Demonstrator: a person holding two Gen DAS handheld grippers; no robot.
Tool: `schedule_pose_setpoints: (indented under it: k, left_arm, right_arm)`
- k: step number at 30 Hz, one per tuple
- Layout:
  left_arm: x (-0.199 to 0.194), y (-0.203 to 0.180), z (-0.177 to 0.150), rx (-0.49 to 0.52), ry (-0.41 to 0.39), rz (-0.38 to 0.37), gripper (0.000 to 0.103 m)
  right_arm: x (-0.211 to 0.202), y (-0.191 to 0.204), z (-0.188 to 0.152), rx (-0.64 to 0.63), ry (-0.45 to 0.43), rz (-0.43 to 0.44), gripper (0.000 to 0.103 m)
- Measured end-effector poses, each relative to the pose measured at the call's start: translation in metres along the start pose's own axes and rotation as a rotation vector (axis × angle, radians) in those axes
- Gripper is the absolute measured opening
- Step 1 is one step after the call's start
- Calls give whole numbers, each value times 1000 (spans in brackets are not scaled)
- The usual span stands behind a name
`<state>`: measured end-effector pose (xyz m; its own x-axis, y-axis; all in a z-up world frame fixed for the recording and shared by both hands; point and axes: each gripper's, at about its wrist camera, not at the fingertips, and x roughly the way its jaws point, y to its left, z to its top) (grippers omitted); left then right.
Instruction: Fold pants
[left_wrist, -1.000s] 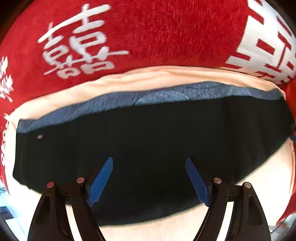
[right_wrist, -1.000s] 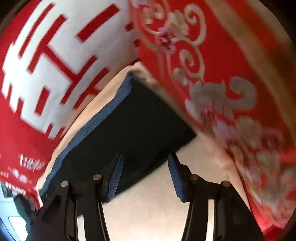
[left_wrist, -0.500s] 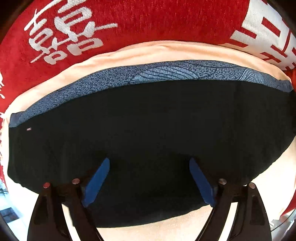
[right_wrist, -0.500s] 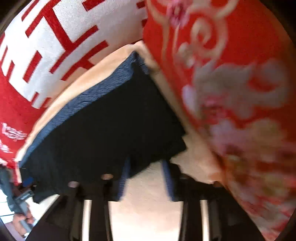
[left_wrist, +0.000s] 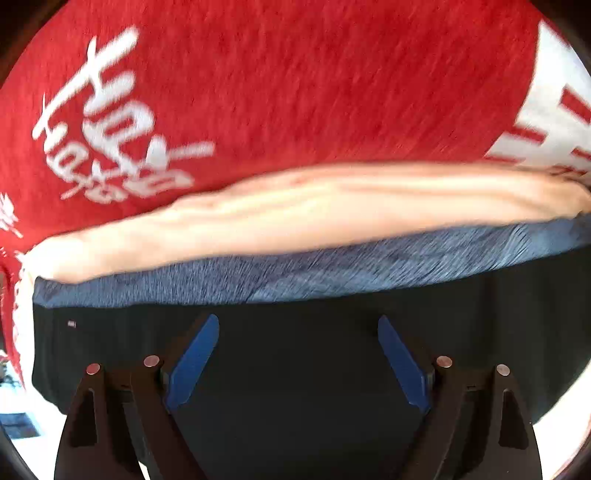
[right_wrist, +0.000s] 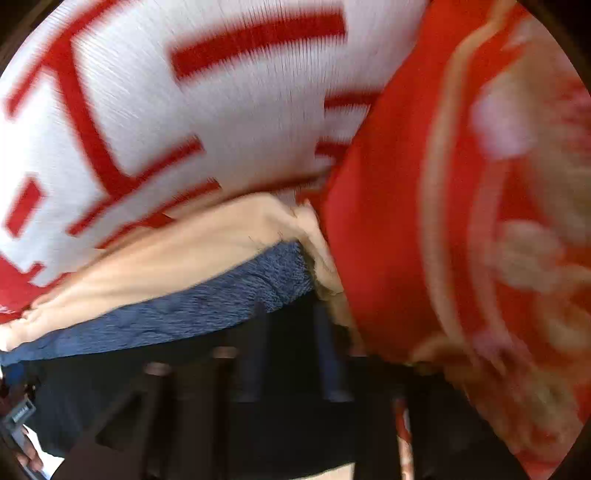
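Pants (left_wrist: 295, 369): black, blue-grey waistband band (left_wrist: 332, 269), lying flat on a cream cloth (left_wrist: 314, 210) over a red blanket (left_wrist: 295, 92) with white characters.
Left gripper (left_wrist: 298, 360): above the black fabric, jaws spread wide, nothing between them.
Right gripper (right_wrist: 291, 354): at the pants' corner beside a red floral cushion (right_wrist: 461, 221); jaws just closed, pressed together; blur hides whether fabric is pinched.

Surface: my red blanket (left_wrist: 295, 92) with white characters — a bed, perhaps.
On it: cream cloth (left_wrist: 314, 210) — pants (left_wrist: 295, 369) atop.
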<state>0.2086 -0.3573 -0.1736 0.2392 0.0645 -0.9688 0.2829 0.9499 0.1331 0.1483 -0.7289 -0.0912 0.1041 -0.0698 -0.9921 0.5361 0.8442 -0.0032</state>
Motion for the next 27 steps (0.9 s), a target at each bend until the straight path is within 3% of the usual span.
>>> schedule_pose_setpoints:
  k: [3,5,6,8,9,10,12,16,19,24,27]
  left_arm:
    - [4,9,-19,-75,1,-41,90]
    - [11,22,-24,-128,18,-54,102]
    - [11,28,-29,-147,34,-58,102]
    - [8,34,-33,-150,62,-39,101]
    - [4,33,-35,-126,67,-13,101]
    - [3,34,-29,-109,66,4,101]
    - [-5,34,-36,-79,63,18,101]
    - [-25,35,-58,-93,84,-10,101]
    - [-39,67,-104,-117,83,-33,101]
    - [-47,128,-141,-154,76,-39,101]
    - [-47,176,-154,-184,58,-26,101]
  right_arm:
    - [-8,8,9,-39,-30,110,1]
    - [3,18,12,-129,-26,1,0]
    - [13,18,12,-139,6,-12,0]
    - [2,23,11,-119,-24,-25,4]
    - [-6,27,7,-112,-24,-21,16]
    - [-15,29,0,-101,-20,0,42]
    - [-39,33,-24,-90,-20,85,74]
    - [-72,53,-79,-150,13,147,75]
    - [-79,68,-123,-119,98,215,75]
    - [-83,118,-172,-102,192,336,75]
    - [-82,168,-201,-109,241,476,75]
